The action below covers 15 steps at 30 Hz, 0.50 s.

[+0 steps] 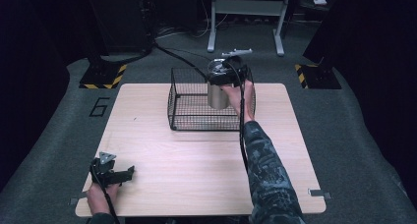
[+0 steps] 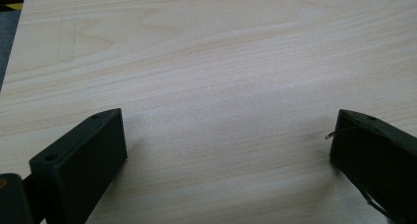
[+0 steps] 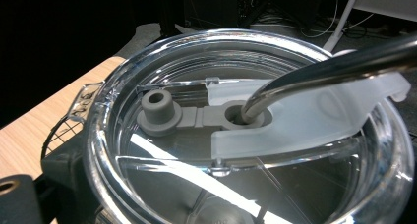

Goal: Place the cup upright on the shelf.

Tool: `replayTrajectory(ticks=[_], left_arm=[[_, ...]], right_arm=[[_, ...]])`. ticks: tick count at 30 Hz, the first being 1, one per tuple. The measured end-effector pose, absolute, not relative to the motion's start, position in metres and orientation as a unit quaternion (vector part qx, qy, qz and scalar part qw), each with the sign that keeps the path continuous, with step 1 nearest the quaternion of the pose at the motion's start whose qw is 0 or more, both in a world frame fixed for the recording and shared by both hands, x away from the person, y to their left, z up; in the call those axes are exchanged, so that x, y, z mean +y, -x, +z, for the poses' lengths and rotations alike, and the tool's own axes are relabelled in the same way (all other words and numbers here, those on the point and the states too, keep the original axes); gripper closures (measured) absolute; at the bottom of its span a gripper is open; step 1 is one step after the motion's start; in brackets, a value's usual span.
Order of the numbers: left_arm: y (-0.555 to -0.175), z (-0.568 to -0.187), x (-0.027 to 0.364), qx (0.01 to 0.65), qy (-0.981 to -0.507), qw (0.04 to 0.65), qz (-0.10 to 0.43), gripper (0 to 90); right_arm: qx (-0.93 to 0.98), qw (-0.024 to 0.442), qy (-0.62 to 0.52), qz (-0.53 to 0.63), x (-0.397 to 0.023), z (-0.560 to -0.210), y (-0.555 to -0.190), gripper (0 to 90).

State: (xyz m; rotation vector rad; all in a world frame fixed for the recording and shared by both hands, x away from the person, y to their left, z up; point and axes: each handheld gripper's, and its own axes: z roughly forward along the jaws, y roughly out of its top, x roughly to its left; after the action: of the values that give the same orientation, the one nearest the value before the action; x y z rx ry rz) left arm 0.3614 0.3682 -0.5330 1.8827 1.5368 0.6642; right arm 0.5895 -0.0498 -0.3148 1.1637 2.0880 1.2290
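A: Nearest first: what is the left claw [image 1: 129,172] doing?

B: It rests at the near left corner of the counter [image 1: 196,155], held in the person's left hand [image 1: 100,198]. The left gripper view has its jaws spread wide over bare wood, gripping nothing.

A: And the right claw?

B: The right claw [image 1: 222,75] is out at the far side, over the wire basket [image 1: 187,111]. The steel tumbler [image 1: 217,94] sits right under it, upright, inside the basket toward its right half. From above the claw looks clamped round the tumbler's top, with the right hand [image 1: 242,98] beside the cup.

A: Does the right gripper view add anything?

B: Plenty. It looks straight down onto the clear lid [image 3: 147,67], with a grey stopper [image 3: 157,111], a frosted flap [image 3: 305,121] and a metal straw [image 3: 339,64] going through the lid's hole. One black jaw presses against the lid's left rim; the other is hidden. A corner of the basket shows at the left.

A: Any writing?

B: A "6" [image 1: 100,106] marked on the grey floor left of the counter. No brand can be read on the tumbler.
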Motion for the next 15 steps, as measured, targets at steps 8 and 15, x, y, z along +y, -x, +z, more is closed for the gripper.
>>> replayTrajectory(ticks=[8,15], left_arm=[[-0.361,-0.533,0.369,0.579,-0.715,0.302,0.248,0.5],[-0.361,-0.533,0.369,0.579,-0.715,0.302,0.248,0.5]], right_arm=[[0.758,0.225,-0.427,0.439,-0.047,-0.323,-0.596,3.9],[0.754,0.221,-0.438,0.437,-0.044,-0.333,-0.599,3.9]])
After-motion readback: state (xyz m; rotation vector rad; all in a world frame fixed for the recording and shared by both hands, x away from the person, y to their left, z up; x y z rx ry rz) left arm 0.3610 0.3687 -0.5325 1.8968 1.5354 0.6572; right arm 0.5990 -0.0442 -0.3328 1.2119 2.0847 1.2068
